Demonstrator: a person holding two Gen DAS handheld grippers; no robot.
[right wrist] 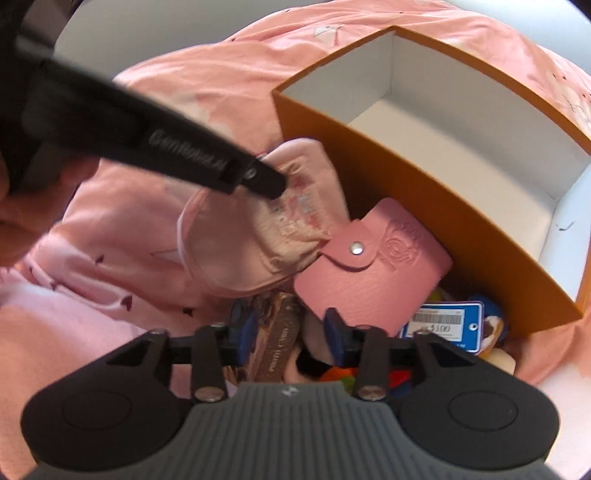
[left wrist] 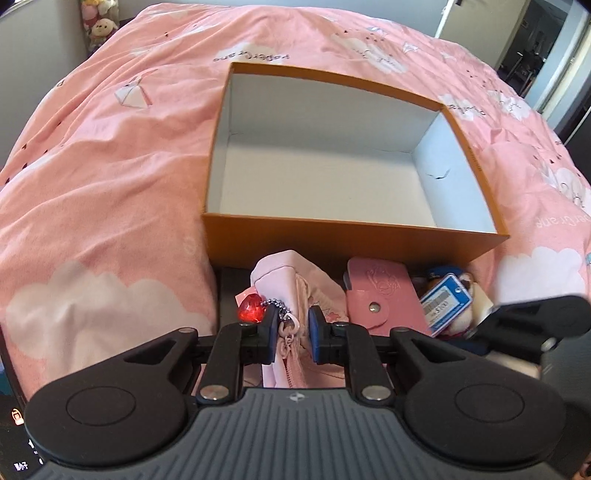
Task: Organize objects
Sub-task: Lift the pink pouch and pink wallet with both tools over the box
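My left gripper is shut on the zipper end of a soft pink pouch, which has a red heart charm on a bead chain. The right wrist view shows one of its fingers pressed on the pouch. My right gripper is open over a pile of small items, with a rose-gold bar-shaped item lying loose between its pads. A pink snap wallet lies beside the pouch. The orange box with a white inside stands just behind.
A blue price tag and colourful small toys lie at the right of the pile, close to the box wall. The pink patterned bedcover surrounds everything. Plush toys sit far back left; a doorway is at back right.
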